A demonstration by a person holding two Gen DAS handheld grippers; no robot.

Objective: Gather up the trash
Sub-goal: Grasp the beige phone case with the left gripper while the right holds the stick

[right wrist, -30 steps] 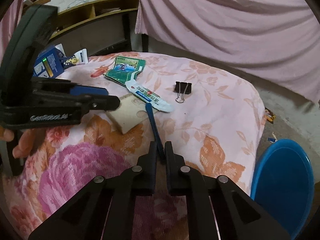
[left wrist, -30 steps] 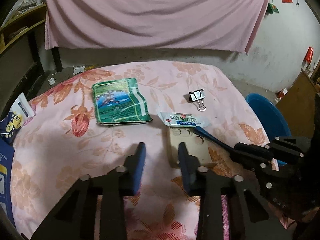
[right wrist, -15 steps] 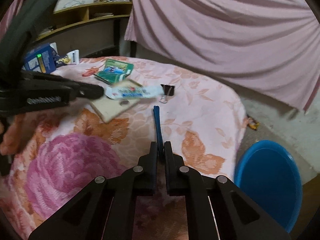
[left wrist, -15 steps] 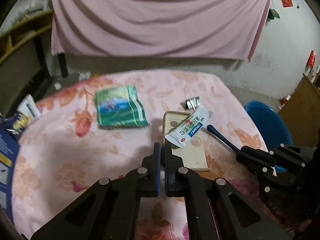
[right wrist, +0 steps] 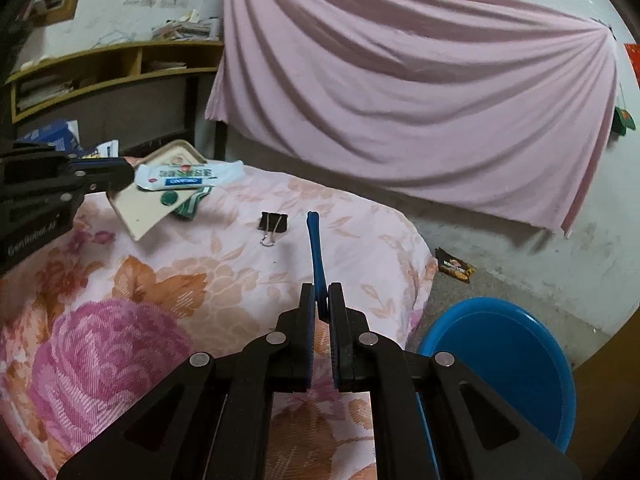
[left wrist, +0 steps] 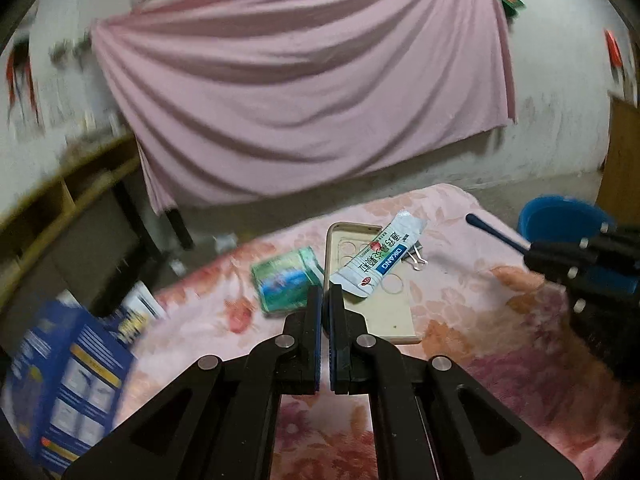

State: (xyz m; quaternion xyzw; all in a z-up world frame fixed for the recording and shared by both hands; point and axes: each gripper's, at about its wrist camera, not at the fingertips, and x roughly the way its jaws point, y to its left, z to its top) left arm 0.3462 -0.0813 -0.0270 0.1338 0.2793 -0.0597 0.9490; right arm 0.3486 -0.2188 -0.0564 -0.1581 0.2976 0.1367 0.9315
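My left gripper point(left wrist: 325, 294) is shut on the corner of a white sachet point(left wrist: 380, 258) with blue print, held above the floral tablecloth point(left wrist: 460, 300). A beige phone case point(left wrist: 384, 312) is under the sachet. In the right wrist view the case point(right wrist: 140, 208) tilts up by the left gripper point(right wrist: 120, 172), so it seems caught in the same grip. My right gripper point(right wrist: 322, 296) is shut on a thin blue plastic stick point(right wrist: 314, 248) that points away over the table edge. A green packet point(left wrist: 284, 284) lies flat behind the case.
A black binder clip point(right wrist: 273, 224) lies on the cloth between the grippers. A blue basin point(right wrist: 496, 364) stands on the floor right of the table, and a brown wrapper point(right wrist: 454, 266) lies on the floor beyond it. A blue box point(left wrist: 68, 380) sits at the table's left end.
My left gripper closed on the sachet and lifted it, and the case now tilts up with it. The right gripper raised the blue stick and swung slightly toward the basin side.
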